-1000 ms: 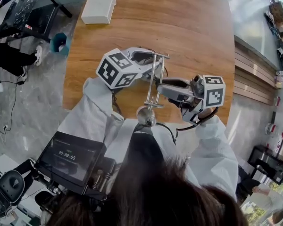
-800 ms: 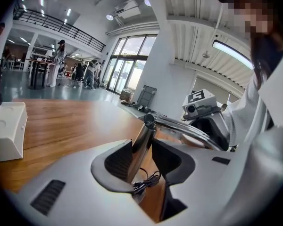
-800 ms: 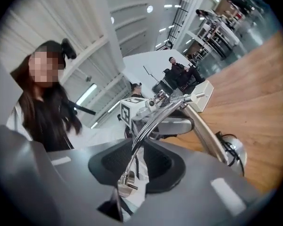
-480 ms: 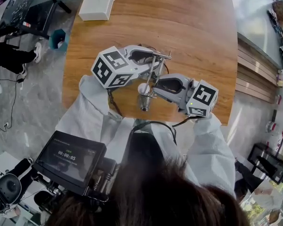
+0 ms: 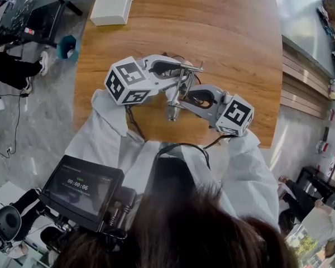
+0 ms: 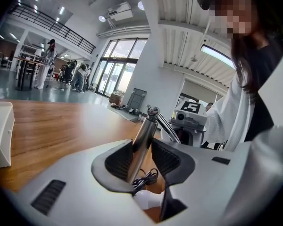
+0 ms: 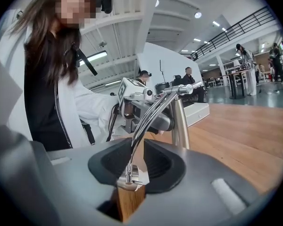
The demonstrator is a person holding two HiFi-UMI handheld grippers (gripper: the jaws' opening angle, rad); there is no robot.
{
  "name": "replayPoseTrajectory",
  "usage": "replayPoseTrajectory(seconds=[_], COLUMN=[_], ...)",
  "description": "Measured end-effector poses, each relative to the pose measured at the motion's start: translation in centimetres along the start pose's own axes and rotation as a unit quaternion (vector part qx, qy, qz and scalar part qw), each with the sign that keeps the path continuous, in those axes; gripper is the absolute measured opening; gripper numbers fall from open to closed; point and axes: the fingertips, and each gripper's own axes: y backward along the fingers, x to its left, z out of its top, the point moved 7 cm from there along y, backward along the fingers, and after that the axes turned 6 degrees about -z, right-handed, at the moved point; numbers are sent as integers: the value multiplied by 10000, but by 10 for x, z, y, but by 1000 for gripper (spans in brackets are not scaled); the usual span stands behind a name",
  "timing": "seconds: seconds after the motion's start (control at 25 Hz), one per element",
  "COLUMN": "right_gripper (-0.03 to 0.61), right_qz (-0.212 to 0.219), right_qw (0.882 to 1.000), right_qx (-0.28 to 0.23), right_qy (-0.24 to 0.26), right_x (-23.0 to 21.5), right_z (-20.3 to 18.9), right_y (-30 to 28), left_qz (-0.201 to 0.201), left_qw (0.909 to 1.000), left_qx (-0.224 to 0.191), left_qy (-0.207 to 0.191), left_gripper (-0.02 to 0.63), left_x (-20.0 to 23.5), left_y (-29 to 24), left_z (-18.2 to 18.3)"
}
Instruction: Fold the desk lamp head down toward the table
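Observation:
A chrome desk lamp stands on the wooden table [image 5: 229, 32]. My left gripper [image 5: 176, 74] is shut on its upright post [image 6: 141, 140], which sits between the dark pads [image 6: 118, 159]. From the post's top [image 5: 185, 67] the thin arm [image 5: 180, 91] slopes down toward me to the lamp head [image 5: 172, 115], low over the table. My right gripper [image 5: 181, 100] comes in from the right and is shut on that arm [image 7: 134, 145], just above its small joint [image 7: 129, 175]. A black cable [image 6: 144, 178] lies at the white lamp base [image 6: 148, 199].
A white box [image 5: 113, 3] lies at the table's far left corner. The table's left edge drops to a grey floor with a teal object [image 5: 67, 46]. A screen device [image 5: 81, 191] hangs in front of the person's body.
The right gripper has rolled and sunk, taking the lamp arm with it, so the lamp head now sits lower, closer to the table. The left gripper has stayed on the post.

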Motion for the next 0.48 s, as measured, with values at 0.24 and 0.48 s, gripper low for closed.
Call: replayPoseTrajectory(seconds=[0.24,0.48], right_gripper=[85,107], right_qz=[-38,-217], right_qw=[9995,9959], right_qx=[-124,115], right_qy=[-293,-869], right_x=[-5,-4], right_z=[-3,-9], right_y=[0,-2], left_qz=[43,710], left_qw=[9999,9970], left_qx=[-152,-176], left_qy=[42,271], left_gripper=[129,129], left_x=[2,1], left_y=[0,12], left_z=[-1,-26])
